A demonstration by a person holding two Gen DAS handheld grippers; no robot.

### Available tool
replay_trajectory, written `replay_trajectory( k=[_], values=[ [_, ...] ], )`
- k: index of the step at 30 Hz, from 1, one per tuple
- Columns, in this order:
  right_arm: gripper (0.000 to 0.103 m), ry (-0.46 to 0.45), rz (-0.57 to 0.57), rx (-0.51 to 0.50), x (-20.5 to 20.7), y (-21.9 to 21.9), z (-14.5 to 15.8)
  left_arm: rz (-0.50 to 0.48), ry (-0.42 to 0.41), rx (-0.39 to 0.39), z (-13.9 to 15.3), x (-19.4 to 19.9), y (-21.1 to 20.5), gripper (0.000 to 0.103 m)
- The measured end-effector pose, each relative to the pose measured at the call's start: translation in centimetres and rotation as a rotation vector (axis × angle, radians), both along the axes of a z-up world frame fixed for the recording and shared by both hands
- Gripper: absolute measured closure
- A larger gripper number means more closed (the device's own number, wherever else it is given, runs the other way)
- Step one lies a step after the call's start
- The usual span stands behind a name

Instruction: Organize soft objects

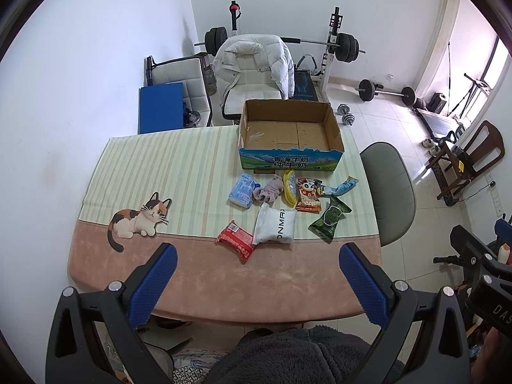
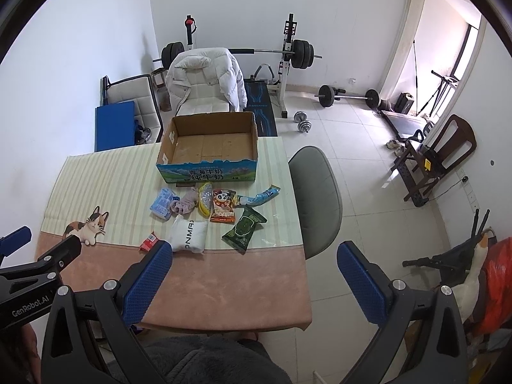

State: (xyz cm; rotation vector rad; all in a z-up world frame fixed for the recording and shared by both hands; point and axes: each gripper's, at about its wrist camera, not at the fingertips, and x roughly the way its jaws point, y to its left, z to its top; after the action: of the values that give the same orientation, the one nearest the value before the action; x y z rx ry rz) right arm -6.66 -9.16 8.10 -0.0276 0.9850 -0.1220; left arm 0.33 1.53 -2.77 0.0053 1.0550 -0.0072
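The left gripper (image 1: 257, 252) hangs above the near edge of the desk (image 1: 224, 291), its blue fingers (image 1: 153, 284) spread wide and holding nothing. The right gripper (image 2: 254, 252) hovers beside it over the near right corner, likewise spread and empty. Just beyond them, where the pink border meets the striped cloth, lie a red packet (image 1: 236, 240), a white pouch (image 1: 276, 226) and a green packet (image 1: 329, 220). Further in sit a blue tissue pack (image 1: 242, 189), a crumpled grey cloth (image 1: 268, 190), a yellow item (image 1: 289, 187), an orange snack bag (image 1: 308, 195) and a light-blue wrapper (image 1: 340, 187). A cardboard box (image 1: 289, 156) stands open at the far right edge, nothing inside.
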Motion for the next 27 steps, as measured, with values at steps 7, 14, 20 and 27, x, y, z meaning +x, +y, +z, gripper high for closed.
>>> replay_trajectory(
  k=[7,14,20,27],
  values=[
    [0.0,0.001,0.002,0.005,0.0,0.2,0.1,0.003,0.002,0.0,0.0,0.1,0.8,0.0],
    [0.0,0.003,0.002,0.008,0.0,0.5,0.2,0.001,0.002,0.002,-0.3,0.1,1.4,0.0],
    [0.0,0.003,0.002,0.01,0.0,0.5,0.1,0.006,0.002,0.0,-0.1,0.2,1.6,0.0],
    [0.0,0.025,-0.022,0.009,2.1,0.4,-2.2,0.113,0.022,0.013,-4.7,3.5,5.2,0.0]
  ],
)
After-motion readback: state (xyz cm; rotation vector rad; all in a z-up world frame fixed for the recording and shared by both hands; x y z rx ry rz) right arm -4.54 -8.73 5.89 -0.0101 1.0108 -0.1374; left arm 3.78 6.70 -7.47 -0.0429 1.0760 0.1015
